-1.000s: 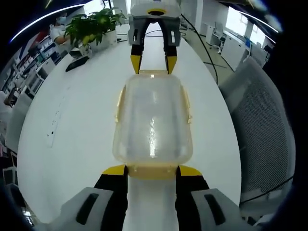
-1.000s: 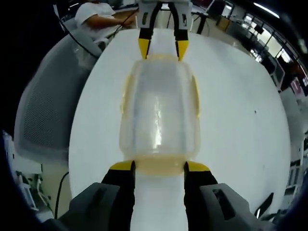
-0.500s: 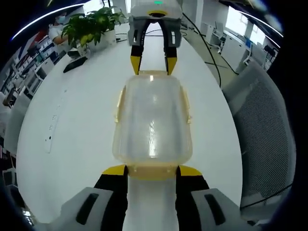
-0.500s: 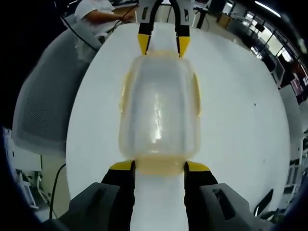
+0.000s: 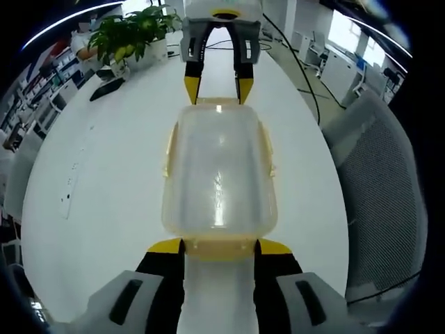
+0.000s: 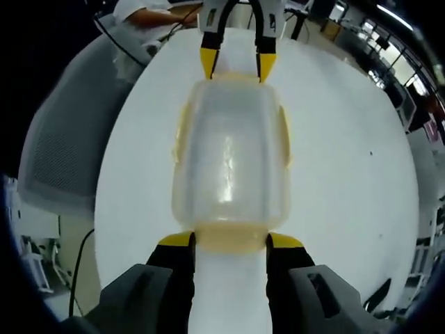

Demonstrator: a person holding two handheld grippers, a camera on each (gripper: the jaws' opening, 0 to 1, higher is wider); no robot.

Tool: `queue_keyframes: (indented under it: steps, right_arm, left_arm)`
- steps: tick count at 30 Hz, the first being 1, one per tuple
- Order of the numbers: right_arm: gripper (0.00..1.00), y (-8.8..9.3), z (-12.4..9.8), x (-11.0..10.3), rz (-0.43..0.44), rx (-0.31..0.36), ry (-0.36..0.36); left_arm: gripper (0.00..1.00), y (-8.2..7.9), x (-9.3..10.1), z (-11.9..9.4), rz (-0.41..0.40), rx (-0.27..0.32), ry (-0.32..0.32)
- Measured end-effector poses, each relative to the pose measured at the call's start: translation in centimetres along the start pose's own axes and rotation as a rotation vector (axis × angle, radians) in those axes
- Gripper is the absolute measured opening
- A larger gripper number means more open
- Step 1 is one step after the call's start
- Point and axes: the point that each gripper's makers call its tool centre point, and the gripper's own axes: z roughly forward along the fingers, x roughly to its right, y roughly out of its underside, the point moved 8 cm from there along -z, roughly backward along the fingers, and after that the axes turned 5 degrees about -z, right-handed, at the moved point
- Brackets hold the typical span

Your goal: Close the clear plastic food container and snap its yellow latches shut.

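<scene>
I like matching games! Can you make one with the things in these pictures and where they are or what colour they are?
Things:
1. food container
2. potted plant
3. mesh chair
4. end latch

Descriptions:
A. green, at the far edge of the table
B. grey, beside the table
C. clear, in the middle of the white table
D. yellow, between the tips of the left claw

Pairs: 1-C, 2-A, 3-B, 4-D

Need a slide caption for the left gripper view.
Left claw and right claw at opposite ends of clear food container on white table.
</scene>
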Motion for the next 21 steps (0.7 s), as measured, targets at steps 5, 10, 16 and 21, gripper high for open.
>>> queue_keyframes:
  steps: [5,10,16,21]
  right_arm:
    - [0.37,0.00,0.11,-0.03,-0.018,-0.021,0.001]
    - [0.37,0.06,0.39,-0.11,-0.032,-0.037,0.005]
    - [0.37,0.13,0.60,-0.15,-0.043,-0.050,0.018]
    - [0.37,0.26,0.66,-0.22,-0.030,-0.043,0.034]
  left_arm:
    - [0.33,-0.02,0.04,0.07,-0.002,0.003,-0.002]
    - [0.33,0.12,0.09,0.16,0.001,0.012,-0.010]
    - [0.34,0.26,0.08,0.16,0.001,0.034,-0.021]
    - [0.34,0.29,0.17,0.10,-0.008,0.050,-0.026]
